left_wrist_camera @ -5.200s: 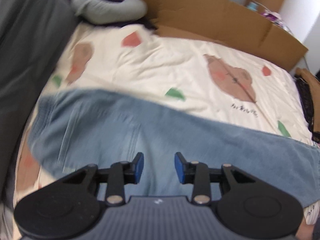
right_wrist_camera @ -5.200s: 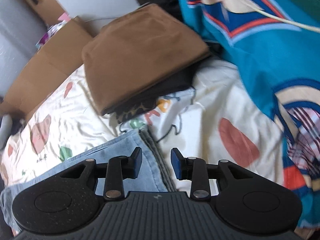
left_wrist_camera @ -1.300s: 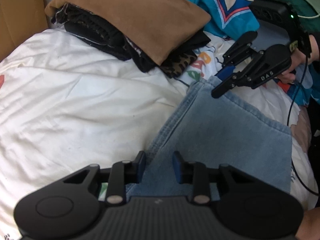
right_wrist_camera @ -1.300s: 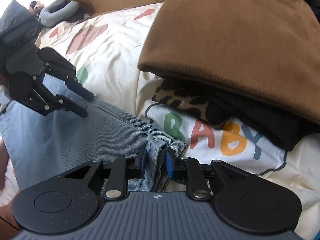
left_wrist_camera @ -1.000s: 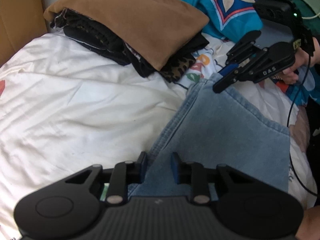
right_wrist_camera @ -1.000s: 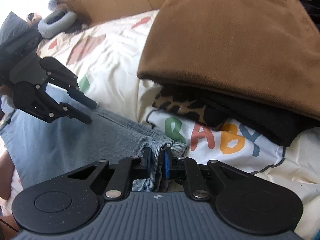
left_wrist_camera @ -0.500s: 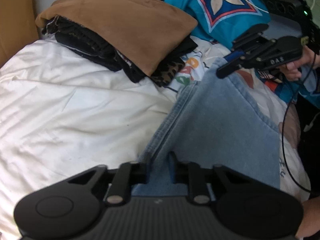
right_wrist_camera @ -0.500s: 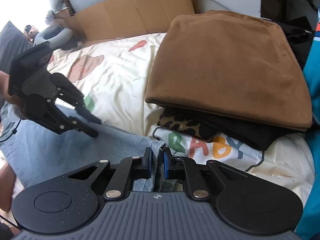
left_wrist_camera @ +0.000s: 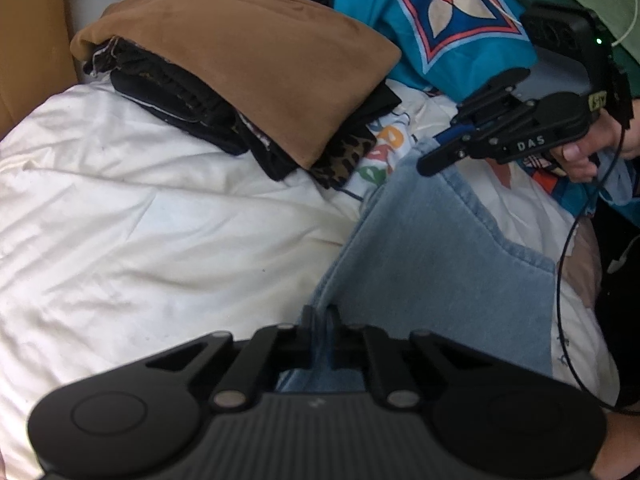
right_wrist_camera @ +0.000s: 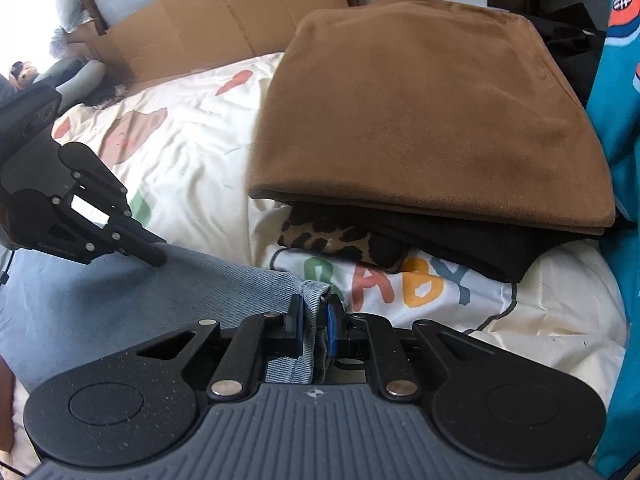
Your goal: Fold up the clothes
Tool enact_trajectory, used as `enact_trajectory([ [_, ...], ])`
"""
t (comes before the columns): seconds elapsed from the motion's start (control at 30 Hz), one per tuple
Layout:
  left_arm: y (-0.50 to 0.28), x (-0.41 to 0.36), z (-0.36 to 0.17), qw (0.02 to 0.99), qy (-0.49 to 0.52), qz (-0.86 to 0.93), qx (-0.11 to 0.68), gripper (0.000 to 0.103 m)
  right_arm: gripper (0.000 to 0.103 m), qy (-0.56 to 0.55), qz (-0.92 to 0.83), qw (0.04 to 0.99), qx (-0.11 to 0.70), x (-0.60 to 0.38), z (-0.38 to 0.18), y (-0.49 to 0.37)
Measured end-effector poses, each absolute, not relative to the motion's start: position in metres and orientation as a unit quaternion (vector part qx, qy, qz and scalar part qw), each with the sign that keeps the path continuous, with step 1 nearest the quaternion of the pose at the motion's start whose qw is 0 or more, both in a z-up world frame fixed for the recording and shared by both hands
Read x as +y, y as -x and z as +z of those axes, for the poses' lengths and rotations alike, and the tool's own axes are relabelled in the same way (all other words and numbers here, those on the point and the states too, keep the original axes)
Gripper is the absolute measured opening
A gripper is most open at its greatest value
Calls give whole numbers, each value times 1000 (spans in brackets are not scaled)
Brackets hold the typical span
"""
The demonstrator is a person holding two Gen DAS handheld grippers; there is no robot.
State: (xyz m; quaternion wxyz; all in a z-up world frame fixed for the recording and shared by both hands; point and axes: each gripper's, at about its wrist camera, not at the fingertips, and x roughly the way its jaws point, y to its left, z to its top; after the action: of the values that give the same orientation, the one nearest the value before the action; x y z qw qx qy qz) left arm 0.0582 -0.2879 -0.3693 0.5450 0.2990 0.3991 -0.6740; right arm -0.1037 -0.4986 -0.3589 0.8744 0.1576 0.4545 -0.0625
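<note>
Light blue jeans [left_wrist_camera: 440, 260] lie on the cream bedsheet [left_wrist_camera: 140, 240], their hem end toward a clothes pile. In the left wrist view my left gripper [left_wrist_camera: 320, 316] is shut on the jeans' side edge, with denim pinched between the pads. At the upper right of that view my right gripper [left_wrist_camera: 434, 160], held in a hand [left_wrist_camera: 580, 160], grips the far hem corner. In the right wrist view my right gripper [right_wrist_camera: 314, 312] is shut on the bunched hem of the jeans [right_wrist_camera: 160, 300]. My left gripper [right_wrist_camera: 156, 258] rests on the denim at the left.
A folded brown garment [right_wrist_camera: 420, 100] tops a pile with black and leopard-print clothes [right_wrist_camera: 340, 240] just beyond the hem. A teal patterned cloth [left_wrist_camera: 440, 12] lies to the right. Flattened cardboard [right_wrist_camera: 224, 20] lines the far side of the bed. A black cable [left_wrist_camera: 568, 280] hangs at the right.
My left jaws have come together onto the jeans' edge. My right gripper has kept its hold and raised the hem corner slightly, pulling the denim into a ridge.
</note>
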Motion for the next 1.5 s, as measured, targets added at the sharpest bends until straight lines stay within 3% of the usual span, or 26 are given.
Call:
enact_trajectory([
  [0.23, -61, -297, -388, 541, -304, -655, 430, 10, 13, -180, -86, 849, 489, -503, -391, 89],
  [0.3, -63, -297, -386, 543, -301, -652, 436, 12, 26, -185, -95, 845, 492, -504, -392, 88],
  [0.43, -73, -285, -374, 556, -301, -641, 436, 33, 32, -188, -107, 844, 491, -505, -384, 92],
  [0.67, -113, -239, -349, 587, -302, -611, 437, 42, 35, -171, -109, 855, 477, -503, -356, 98],
  [1.23, -170, -118, -329, 649, -268, -566, 432, 39, 35, -112, -2, 866, 487, -449, -319, 28],
  [1.37, -172, -109, -337, 648, -249, -573, 435, 30, 35, -96, 29, 864, 494, -430, -319, 5],
  [1.5, -172, -100, -347, 633, -251, -585, 441, 29, 35, -78, 61, 857, 506, -407, -320, -18],
])
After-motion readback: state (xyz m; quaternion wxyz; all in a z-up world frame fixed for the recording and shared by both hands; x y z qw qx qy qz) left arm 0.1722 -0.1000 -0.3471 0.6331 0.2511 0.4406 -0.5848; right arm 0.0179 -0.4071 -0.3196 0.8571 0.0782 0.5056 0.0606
